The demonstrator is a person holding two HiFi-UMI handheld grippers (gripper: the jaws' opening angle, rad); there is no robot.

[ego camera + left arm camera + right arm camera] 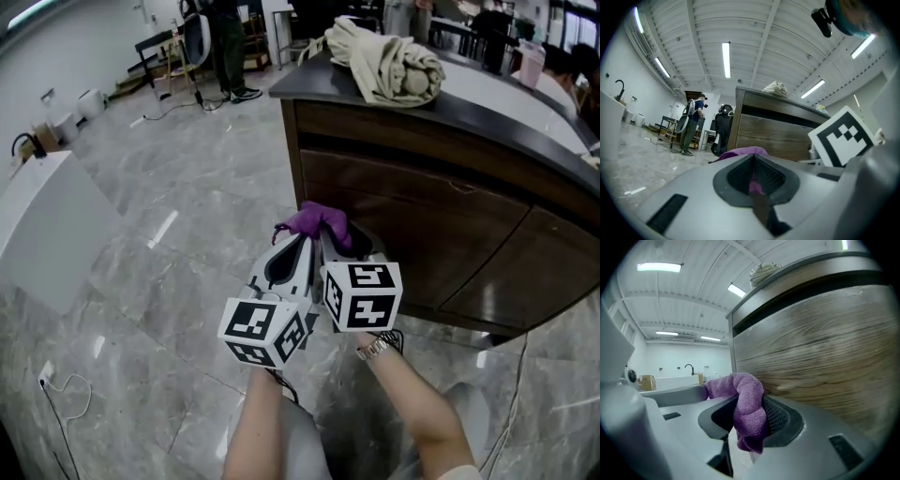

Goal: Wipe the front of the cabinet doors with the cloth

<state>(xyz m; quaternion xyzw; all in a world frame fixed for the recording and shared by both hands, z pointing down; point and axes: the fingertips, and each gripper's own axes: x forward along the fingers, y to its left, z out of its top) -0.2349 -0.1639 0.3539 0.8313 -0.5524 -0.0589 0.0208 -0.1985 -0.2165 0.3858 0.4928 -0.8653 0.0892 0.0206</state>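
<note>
Before the cabinet doors point(405, 212), left gripper point(284, 242) and right gripper point(343, 240) side by side, cloth point(319, 221) between; fabric bundle point(389, 62) on tabletop point(314, 81).

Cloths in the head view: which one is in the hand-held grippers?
The purple cloth, clamped by the left hand-held gripper and the right hand-held gripper near the cabinet; the beige fabric bundle lies on the countertop, untouched.

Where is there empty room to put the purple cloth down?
The countertop is bare right of the beige bundle. The floor between white unit and cabinet is open. Crowded where left gripper and right gripper pinch the purple cloth.
</note>
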